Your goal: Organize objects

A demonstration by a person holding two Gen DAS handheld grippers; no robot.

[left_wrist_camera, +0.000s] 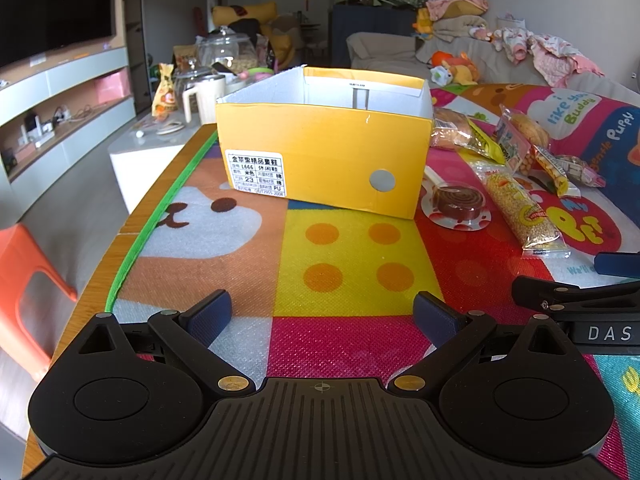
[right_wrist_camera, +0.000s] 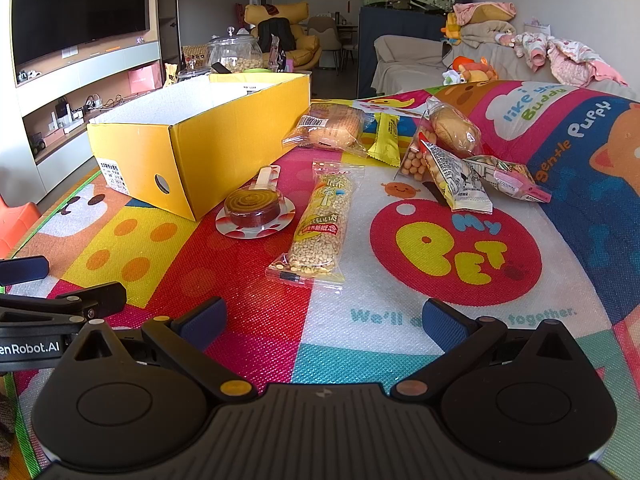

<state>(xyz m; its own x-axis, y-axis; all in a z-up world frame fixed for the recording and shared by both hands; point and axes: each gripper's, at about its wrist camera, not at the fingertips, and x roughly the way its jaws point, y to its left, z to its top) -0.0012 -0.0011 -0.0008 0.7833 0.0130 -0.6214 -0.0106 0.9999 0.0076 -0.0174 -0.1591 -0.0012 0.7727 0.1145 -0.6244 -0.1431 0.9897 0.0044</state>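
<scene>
snacks still out, box still empty

a living room with a colourful cartoon play mat spread over the table, a tv wall to the left and a sofa heaped with clothes behind. both tools hover low over the near edge of the mat. the left gripper has its jaws spread wide with nothing between them, and the right gripper is just as wide and equally empty.

just ahead of the right one lies the long puffed-grain bar, with the round hawthorn roll lollipop beside it, close to the corner of the yellow shoebox. farther out sit a wrapped bread bun, a yellow wafer pack, and a loose pile of small snack bags.

the shoebox stands open at the mat's left side, and its white inside shows nothing in it, as far as either view reaches. so the sorting looks barely begun: every snack is still on the mat. nothing blocks the way to the grain bar; the pile to the right overlaps and may need picking apart. glass jars behind the box stay clear of the work.
</scene>
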